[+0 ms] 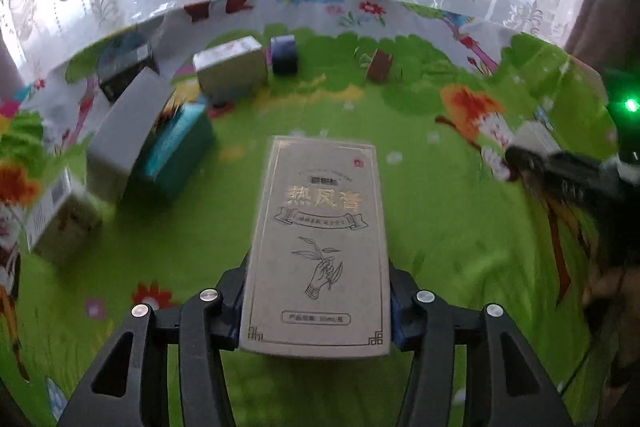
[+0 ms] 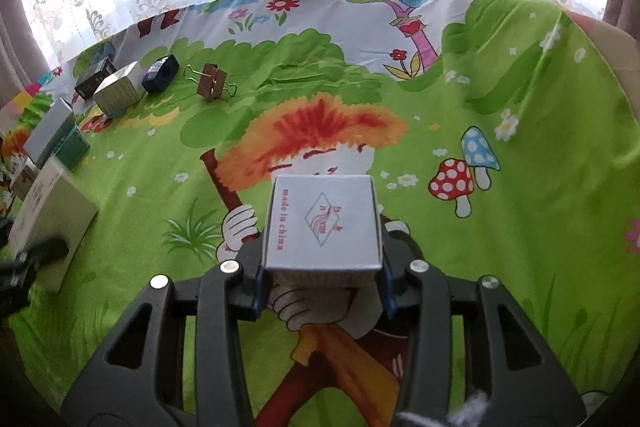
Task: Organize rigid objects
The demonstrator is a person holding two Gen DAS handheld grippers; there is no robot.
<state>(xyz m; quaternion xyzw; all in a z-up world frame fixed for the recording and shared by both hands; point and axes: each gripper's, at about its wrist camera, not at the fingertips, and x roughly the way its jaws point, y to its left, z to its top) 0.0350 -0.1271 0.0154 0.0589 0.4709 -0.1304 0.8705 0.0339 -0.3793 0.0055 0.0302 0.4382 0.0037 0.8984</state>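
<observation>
My left gripper (image 1: 316, 303) is shut on a tall beige box with gold Chinese lettering (image 1: 320, 239), held flat above the green cartoon cloth (image 1: 440, 227). My right gripper (image 2: 322, 283) is shut on a small white cube box printed "made in china" (image 2: 322, 223), held above the cloth (image 2: 500, 267). The beige box also shows at the left edge of the right wrist view (image 2: 52, 219). The right gripper appears blurred at the right of the left wrist view (image 1: 568, 175).
Several boxes cluster at the left: a grey box (image 1: 128, 127), a teal box (image 1: 176, 151), a white-green box (image 1: 232, 67), a black box (image 1: 124, 63), a dark blue block (image 1: 284, 53). A brown binder clip (image 2: 212, 81) lies behind. Lace curtains and a window back the table.
</observation>
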